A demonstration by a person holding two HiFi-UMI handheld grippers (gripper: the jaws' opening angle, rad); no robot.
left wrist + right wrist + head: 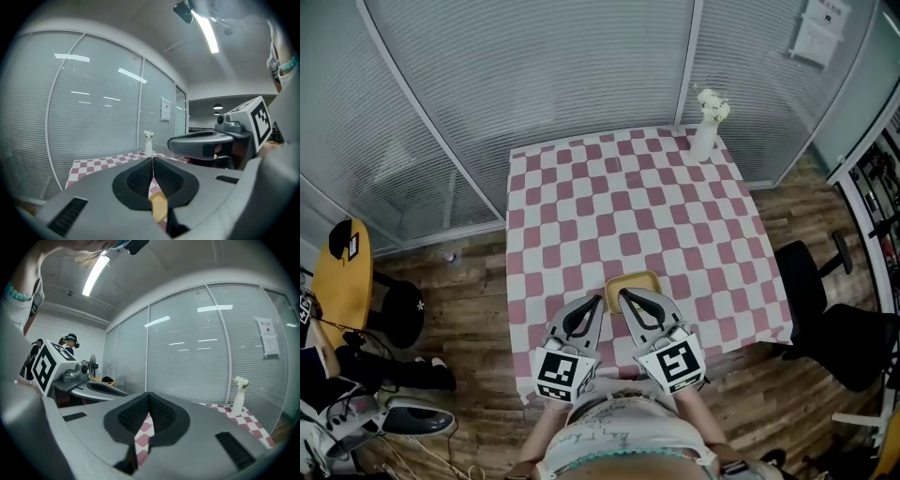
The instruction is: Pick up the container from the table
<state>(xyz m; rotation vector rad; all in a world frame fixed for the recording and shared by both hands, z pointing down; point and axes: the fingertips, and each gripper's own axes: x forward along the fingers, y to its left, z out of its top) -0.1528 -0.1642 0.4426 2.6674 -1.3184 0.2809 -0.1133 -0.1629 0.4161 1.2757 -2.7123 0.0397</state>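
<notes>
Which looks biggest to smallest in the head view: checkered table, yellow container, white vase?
1. checkered table, by far
2. yellow container and white vase: about alike, so not ranked

Even cool indoor light, ceiling tube (208, 33) glaring, streaked reflections on glass wall (93, 117); strong fisheye bending, dark corners

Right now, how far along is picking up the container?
Done: nothing yet. The yellow container sits on the checkered table near its front edge. In hand: the left gripper and right gripper hover at its near rim, both shut and empty. Left: open the jaws, grasp the container and lift it.
</notes>
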